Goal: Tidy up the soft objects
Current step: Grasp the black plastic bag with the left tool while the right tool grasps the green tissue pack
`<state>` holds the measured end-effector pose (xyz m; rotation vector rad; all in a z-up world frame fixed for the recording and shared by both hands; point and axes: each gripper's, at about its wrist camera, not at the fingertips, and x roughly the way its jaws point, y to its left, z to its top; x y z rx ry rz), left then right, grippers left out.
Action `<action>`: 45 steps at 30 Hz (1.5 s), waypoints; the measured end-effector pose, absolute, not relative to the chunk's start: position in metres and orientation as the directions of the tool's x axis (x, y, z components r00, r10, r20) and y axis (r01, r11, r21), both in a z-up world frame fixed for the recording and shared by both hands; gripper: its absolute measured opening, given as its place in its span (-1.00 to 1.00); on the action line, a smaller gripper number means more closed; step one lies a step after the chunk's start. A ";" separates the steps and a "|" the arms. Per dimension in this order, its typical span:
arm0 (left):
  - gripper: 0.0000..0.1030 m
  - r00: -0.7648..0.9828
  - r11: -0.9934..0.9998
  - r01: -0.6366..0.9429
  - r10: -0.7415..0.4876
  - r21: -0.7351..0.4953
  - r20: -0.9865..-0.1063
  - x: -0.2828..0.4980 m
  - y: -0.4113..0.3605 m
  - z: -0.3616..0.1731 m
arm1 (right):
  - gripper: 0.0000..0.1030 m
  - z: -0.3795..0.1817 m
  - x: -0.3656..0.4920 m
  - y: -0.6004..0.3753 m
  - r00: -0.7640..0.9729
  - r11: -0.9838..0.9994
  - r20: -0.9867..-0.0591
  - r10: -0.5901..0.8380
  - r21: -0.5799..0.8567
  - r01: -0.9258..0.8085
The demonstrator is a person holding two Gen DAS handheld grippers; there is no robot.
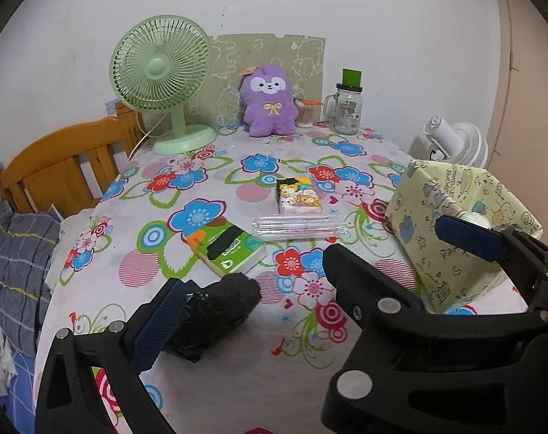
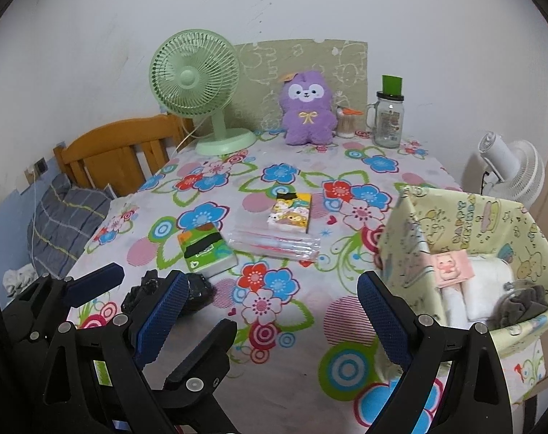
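Note:
On the floral tablecloth point(image 1: 237, 361) lie a crumpled black bag point(image 1: 216, 311), a green tissue pack point(image 1: 227, 247), a clear sleeve of cotton swabs point(image 1: 297, 228) and a cartoon tissue pack point(image 1: 299, 195). A purple plush point(image 1: 268, 101) sits at the back. A pale yellow fabric bin point(image 2: 411, 238) at the right holds a white towel point(image 2: 476, 289), a pink pack and a grey cloth. My left gripper point(image 1: 313, 289) is open; the black bag lies against its left pad point(image 1: 158, 325). My right gripper point(image 2: 274, 322) is open and empty, above the cloth left of the bin.
A green desk fan point(image 1: 161, 72), a glass mug jar point(image 1: 346, 108) and a cotton swab cup point(image 1: 304, 112) stand along the back wall. A white fan point(image 2: 513, 170) is off the right edge. A wooden headboard point(image 1: 57, 170) and a bed are to the left.

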<state>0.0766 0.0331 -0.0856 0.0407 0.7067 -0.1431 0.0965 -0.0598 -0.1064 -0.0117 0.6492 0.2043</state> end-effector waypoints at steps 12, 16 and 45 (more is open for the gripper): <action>0.85 0.722 0.988 0.152 -0.115 -0.006 -0.682 0.096 0.052 -0.105 | 0.87 -0.124 0.118 -0.039 0.748 0.977 -0.636 0.192 0.048 -0.210; 0.85 0.709 0.988 0.155 -0.128 -0.024 -0.693 0.102 0.060 -0.114 | 0.87 -0.133 0.126 -0.033 0.733 0.975 -0.652 0.193 0.045 -0.217; -0.05 0.665 0.988 0.151 -0.123 -0.028 -0.737 0.112 0.081 -0.142 | 0.87 -0.159 0.147 -0.003 0.682 0.961 -0.707 0.189 -0.010 -0.277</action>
